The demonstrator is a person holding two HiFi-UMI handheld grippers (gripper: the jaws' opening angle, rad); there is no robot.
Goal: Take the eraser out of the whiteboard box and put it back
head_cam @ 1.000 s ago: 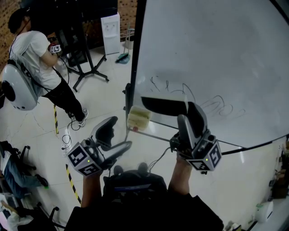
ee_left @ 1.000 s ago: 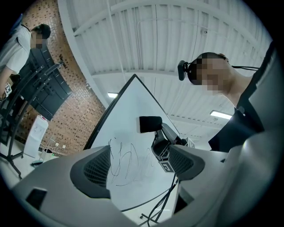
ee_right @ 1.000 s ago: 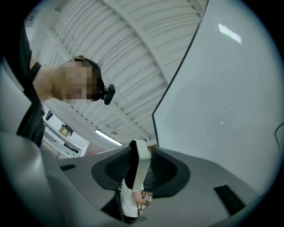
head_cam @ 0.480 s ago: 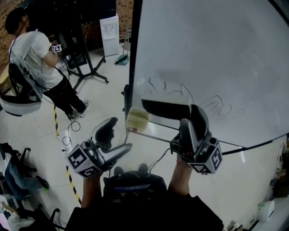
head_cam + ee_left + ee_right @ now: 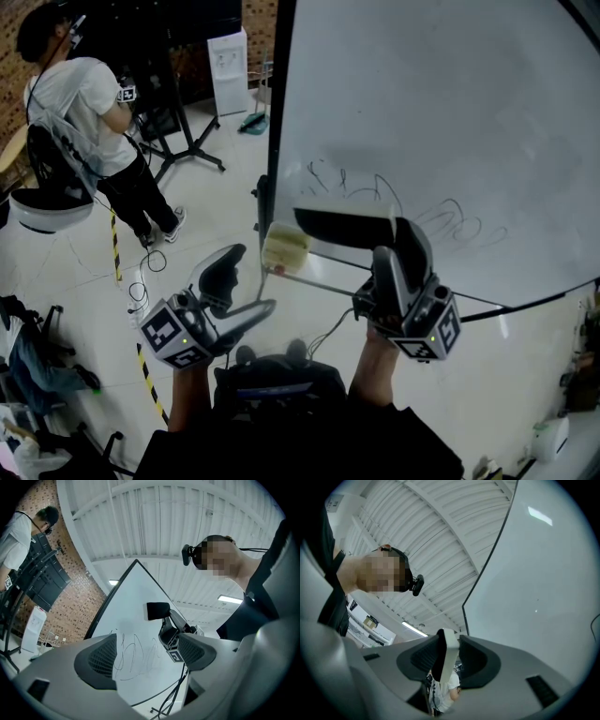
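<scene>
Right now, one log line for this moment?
right gripper: shut on eraser | eraser: out of whiteboard box | left gripper: open, empty

Dark eraser (image 5: pixel 337 223) in right hand-held gripper (image 5: pixel 401 234)

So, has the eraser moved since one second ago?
No. The eraser, held by the right gripper, stays just below the same scribbles on the whiteboard.

Eraser (image 5: pixel 342 225) right of box (image 5: pixel 286 248), before whiteboard (image 5: pixel 450 112)
</scene>
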